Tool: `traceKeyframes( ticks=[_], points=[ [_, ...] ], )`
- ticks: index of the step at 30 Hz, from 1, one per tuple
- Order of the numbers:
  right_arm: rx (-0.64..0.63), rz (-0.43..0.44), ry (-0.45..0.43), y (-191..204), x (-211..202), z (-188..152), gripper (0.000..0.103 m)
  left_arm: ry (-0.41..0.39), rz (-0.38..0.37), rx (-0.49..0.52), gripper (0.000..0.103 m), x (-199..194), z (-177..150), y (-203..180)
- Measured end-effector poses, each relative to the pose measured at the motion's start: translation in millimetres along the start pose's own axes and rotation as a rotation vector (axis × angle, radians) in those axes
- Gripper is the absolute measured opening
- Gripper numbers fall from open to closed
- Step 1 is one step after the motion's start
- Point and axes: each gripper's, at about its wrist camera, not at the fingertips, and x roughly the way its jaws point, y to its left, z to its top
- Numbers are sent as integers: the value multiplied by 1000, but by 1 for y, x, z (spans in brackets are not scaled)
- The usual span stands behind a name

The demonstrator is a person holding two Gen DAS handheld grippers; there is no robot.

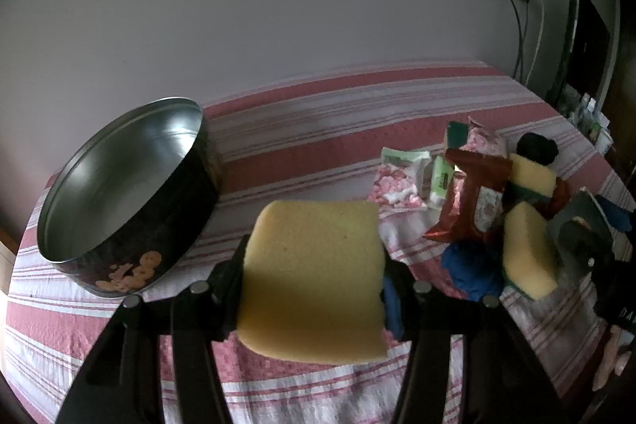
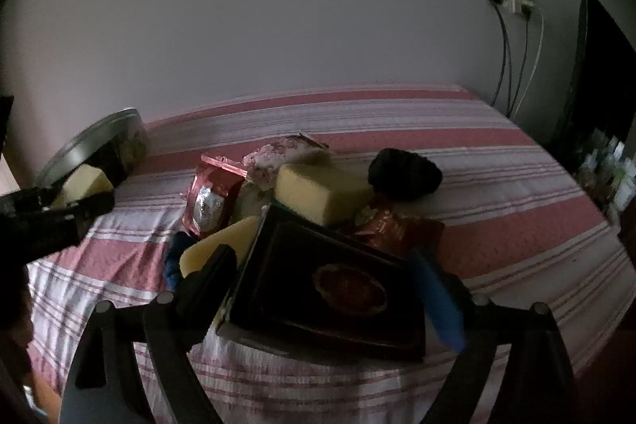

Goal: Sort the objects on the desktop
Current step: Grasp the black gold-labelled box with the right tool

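Sponge (image 1: 314, 277), yellow and thick, fills the middle of the left wrist view, clamped between the two dark fingers of the left gripper (image 1: 314, 299), whose pads press into its sides so that it is held above the striped red and white cloth (image 1: 318, 130). To its left stands a round dark tin (image 1: 131, 193), tilted in the fisheye, with a bare metal inside and an orange print on its wall; it is near the sponge but apart from it. Further right lies a heap of things: pink and white snack packets (image 1: 397, 181), a red foil packet (image 1: 473, 193), two more yellow sponges (image 1: 528, 249), a blue bundle (image 1: 473, 269) and a black lump (image 1: 536, 146) at the back. In the right wrist view the right gripper (image 2: 322, 285) stands with its jaws wide apart, either side of a dark flat box (image 2: 326, 285) with a reddish oval on its lid. The box lies tilted on the heap between the fingers; whether the blue pad on the right finger touches its edge I cannot tell, and the left finger looks just clear of it. Behind the box sit a yellow sponge block (image 2: 322, 193), the red packet (image 2: 210, 201) and the black lump (image 2: 403, 175). At far left the tin (image 2: 107, 146) and the other gripper with its sponge (image 2: 85, 181) show partly.
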Motion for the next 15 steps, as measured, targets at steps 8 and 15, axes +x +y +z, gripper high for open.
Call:
traceKeyframes(
  ticks=[8, 15],
  points=[
    [-14, 59, -47, 0, -16, 8, 50, 18, -14, 4, 55, 5, -1, -7],
    [97, 141, -59, -16, -22, 12, 47, 8, -16, 8, 55, 1, -4, -6]
  ],
)
